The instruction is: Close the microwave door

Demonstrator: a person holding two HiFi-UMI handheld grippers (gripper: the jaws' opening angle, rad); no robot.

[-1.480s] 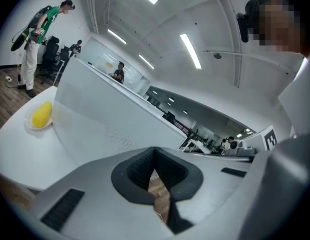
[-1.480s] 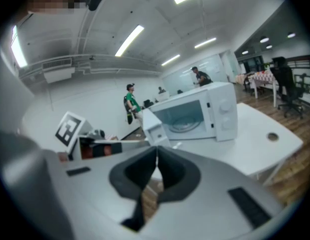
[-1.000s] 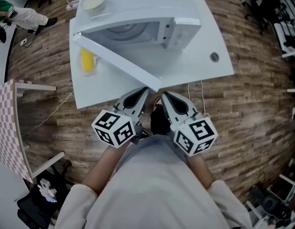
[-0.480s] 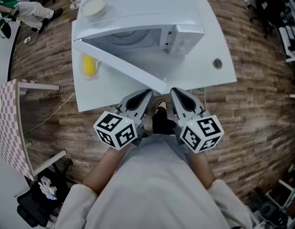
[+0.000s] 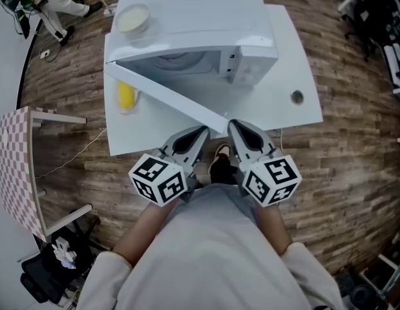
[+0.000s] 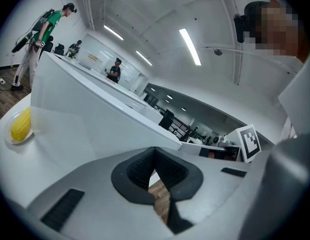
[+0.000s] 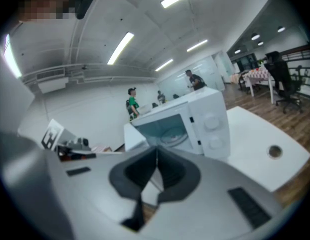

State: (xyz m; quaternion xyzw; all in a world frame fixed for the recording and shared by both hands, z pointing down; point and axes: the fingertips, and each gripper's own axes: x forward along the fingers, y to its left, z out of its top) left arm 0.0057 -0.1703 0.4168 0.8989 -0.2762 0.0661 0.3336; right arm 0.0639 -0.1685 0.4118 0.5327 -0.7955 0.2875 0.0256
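The white microwave [image 5: 206,41] stands on a white table [image 5: 277,112], and its door [image 5: 167,95] is swung wide open toward me. The door's free corner [image 5: 220,123] hangs past the table's front edge. My left gripper [image 5: 203,132] sits just below that corner and my right gripper [image 5: 231,124] just right of it. Both are shut with nothing between the fingers. In the left gripper view the door's outer face [image 6: 89,119] fills the space ahead of the left gripper [image 6: 155,154]. The right gripper view looks past the right gripper [image 7: 156,156] into the open cavity [image 7: 167,129].
A yellow item on a small plate [image 5: 125,96] lies on the table behind the open door. A bowl [image 5: 133,19] rests on top of the microwave. A round grommet [image 5: 297,96] is in the table's right part. A checkered table [image 5: 12,166] stands at the left.
The head view has shifted slightly. Both grippers stay shut and close together by the door's free corner; the door's angle looks unchanged.
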